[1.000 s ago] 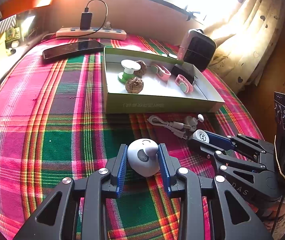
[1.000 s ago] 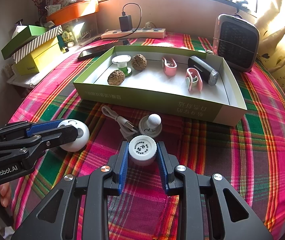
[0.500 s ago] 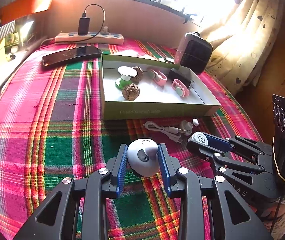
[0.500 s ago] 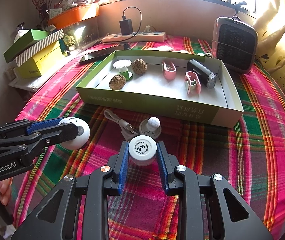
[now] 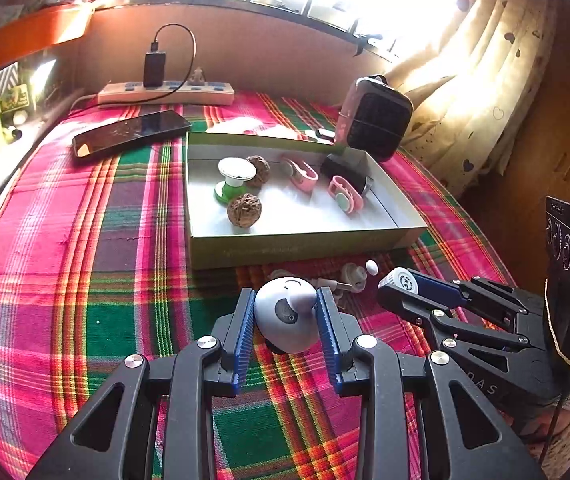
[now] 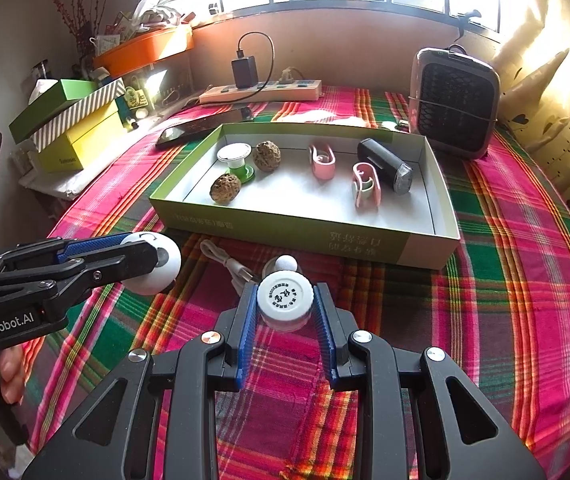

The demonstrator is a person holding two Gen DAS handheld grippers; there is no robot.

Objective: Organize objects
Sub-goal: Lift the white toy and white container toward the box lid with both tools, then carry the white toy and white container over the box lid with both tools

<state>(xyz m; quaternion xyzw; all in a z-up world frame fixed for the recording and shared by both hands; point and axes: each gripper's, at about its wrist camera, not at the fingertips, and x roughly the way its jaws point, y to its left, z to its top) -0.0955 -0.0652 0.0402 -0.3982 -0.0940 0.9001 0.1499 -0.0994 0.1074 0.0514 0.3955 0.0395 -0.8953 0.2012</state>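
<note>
A: What do the grippers hold?

B: The left gripper (image 5: 287, 318) clamps a round white-and-grey panda toy (image 5: 288, 314). The right gripper (image 6: 285, 312) clamps a small white-capped plastic jar (image 6: 285, 300).

A: Where is the box?

B: The shallow green cardboard box (image 6: 285, 228) sits on the plaid tablecloth (image 6: 525, 300) at twelve o'clock, just beyond both grippers.

Between the left gripper's (image 5: 287, 316) jaws sits a round toy (image 5: 288, 317), and between the right gripper's (image 6: 285, 307) jaws a capped jar (image 6: 284, 301), the two side by side above the tabletop (image 6: 525, 320). Just ahead of both jaws lie a cable (image 6: 225, 260) and a small knobbed piece (image 6: 285, 264). Beyond them stands an open box (image 6: 297, 228) holding two walnuts (image 6: 225, 188), a spool (image 6: 237, 162), two clips (image 6: 366, 185) and a cylinder (image 6: 385, 165); behind it lie a phone (image 5: 131, 132) and a power strip (image 6: 261, 91), with a heater (image 6: 455, 102) behind to the right.
</note>
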